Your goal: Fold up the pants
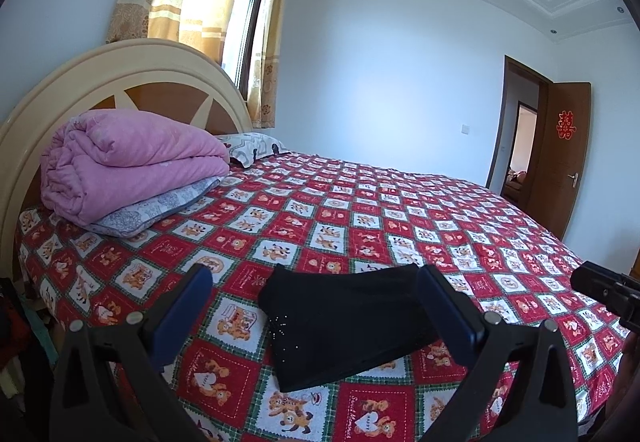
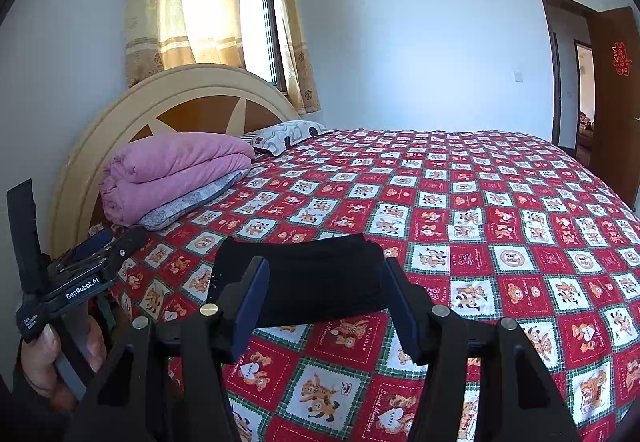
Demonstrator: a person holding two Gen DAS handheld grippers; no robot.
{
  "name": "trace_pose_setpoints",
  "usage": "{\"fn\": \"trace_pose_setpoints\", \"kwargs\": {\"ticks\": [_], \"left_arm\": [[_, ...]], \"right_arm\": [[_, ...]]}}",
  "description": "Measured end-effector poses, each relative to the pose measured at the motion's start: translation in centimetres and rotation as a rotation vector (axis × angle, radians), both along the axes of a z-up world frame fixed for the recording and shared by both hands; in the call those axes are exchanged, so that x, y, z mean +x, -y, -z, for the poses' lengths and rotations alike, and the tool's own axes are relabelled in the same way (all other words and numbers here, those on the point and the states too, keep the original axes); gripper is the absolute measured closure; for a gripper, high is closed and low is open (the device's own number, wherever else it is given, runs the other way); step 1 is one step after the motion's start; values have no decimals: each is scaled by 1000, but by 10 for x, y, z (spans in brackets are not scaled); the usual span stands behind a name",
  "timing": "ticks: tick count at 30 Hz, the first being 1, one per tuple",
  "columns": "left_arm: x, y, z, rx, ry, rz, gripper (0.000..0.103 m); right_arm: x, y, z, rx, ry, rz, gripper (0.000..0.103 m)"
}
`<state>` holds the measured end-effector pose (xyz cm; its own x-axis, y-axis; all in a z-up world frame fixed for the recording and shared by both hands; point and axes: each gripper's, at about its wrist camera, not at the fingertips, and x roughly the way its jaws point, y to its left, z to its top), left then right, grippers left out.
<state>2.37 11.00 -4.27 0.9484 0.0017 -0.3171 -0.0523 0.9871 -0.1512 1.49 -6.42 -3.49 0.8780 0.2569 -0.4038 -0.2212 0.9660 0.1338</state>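
The black pants (image 1: 344,322) lie folded compactly on the bedspread (image 1: 360,210) at twelve o'clock; both the left gripper (image 1: 316,316) and right gripper (image 2: 326,308) gape wide, empty, apparently finished; withdrawal likely remains.

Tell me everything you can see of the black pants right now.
The black pants lie on the red patterned bedspread near its front edge, already folded into a compact, layered rectangle. The fabric looks soft and matte; small shiny beads dot the left end. Both tongs, left and right, are open, and neither appears to grip the pants.
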Motion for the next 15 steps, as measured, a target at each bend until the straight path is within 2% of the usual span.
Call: {"fn": "trace_pose_setpoints", "kwargs": {"ticks": [15], "left_arm": [[5, -8, 5, -24, -28, -18, 0]], "right_arm": [[-1, -7, 1, -6, -2, -12, 44]]}}
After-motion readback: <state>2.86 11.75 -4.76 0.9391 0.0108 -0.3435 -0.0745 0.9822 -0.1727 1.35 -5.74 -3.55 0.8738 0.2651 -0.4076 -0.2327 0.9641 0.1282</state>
